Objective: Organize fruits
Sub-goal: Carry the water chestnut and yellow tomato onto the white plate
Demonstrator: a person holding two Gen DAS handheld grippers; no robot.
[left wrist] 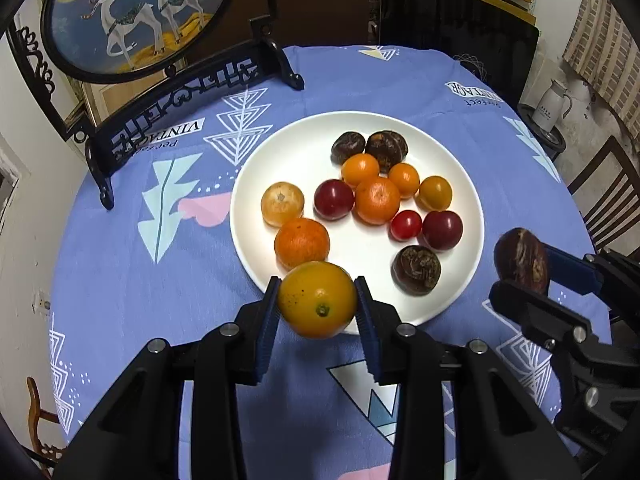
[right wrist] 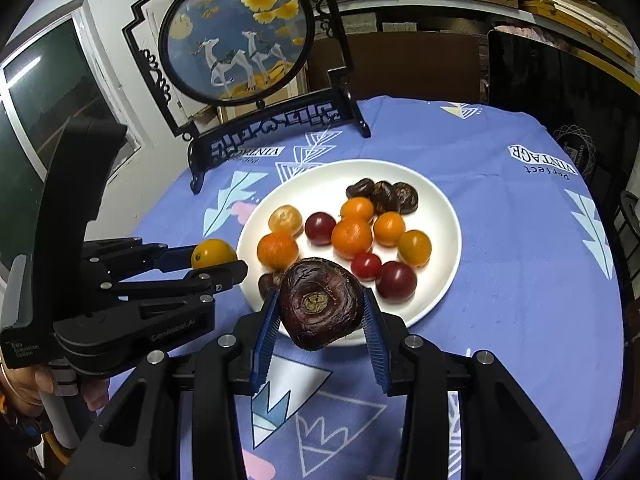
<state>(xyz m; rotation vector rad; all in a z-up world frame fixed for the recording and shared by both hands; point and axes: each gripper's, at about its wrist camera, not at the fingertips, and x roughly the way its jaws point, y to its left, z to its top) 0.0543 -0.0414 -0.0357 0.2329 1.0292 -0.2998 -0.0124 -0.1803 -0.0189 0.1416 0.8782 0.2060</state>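
Observation:
My left gripper (left wrist: 317, 300) is shut on a yellow-orange round fruit (left wrist: 317, 299), held above the near rim of the white plate (left wrist: 460, 184). The same yellow-orange fruit (right wrist: 213, 253) shows in the right wrist view, left of the white plate (right wrist: 440, 208). My right gripper (right wrist: 320, 306) is shut on a dark brown water chestnut (right wrist: 320, 304), also above the plate's near edge; that chestnut (left wrist: 521, 261) hangs right of the plate in the left wrist view. On the plate lie several oranges, yellow and red tomatoes and dark chestnuts.
A blue patterned cloth (left wrist: 200, 280) covers the round table. A black ornamental stand with a round deer picture (right wrist: 236, 40) stands at the back left. Dark chairs (left wrist: 456, 52) ring the far side. A white kettle (left wrist: 554, 102) sits off the table at right.

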